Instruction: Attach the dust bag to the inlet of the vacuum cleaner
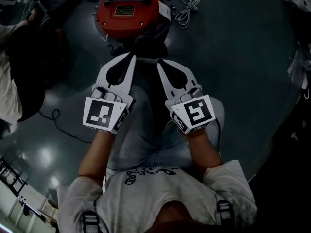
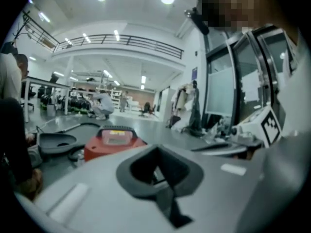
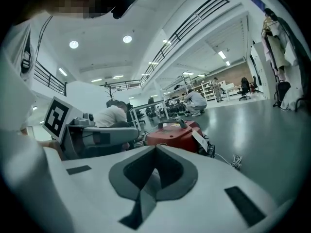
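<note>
Jaws of my left claw (image 1: 131,57) are pressed together with nothing between them, and my right claw (image 1: 160,62) is pinched closed and empty in the same way. I hold the two side by side with a narrow gap between them, their tips leaning slightly toward each other. They point forward and a little downward. Their marker cubes (image 1: 104,114) sit at the rear, facing up at me, and my bare forearms run back from them to my sleeves. Directly beneath both claws are my knees (image 1: 146,130) in pale jeans. Just ahead of the tips sits the red vacuum cleaner (image 1: 129,8) on the floor, its near end dark and shadowed. I cannot tell whether any of that dark shape is the dust bag. A paper tag (image 1: 165,11) hangs on the vacuum cleaner's side nearer my right claw, and a coiled white cord (image 1: 187,8) lies just beyond it. Out past my left claw the space is crowded. Another person (image 1: 19,72) sits close by at the edge of view, and a thin black cable (image 1: 60,123) loops over the floor between them and my left forearm. Left of the vacuum cleaner lies a dark dish-shaped part (image 2: 56,141). Outward from my right claw the glossy grey floor (image 1: 243,81) lies open and broad, as far as some pale cloth at the far edge.
</note>
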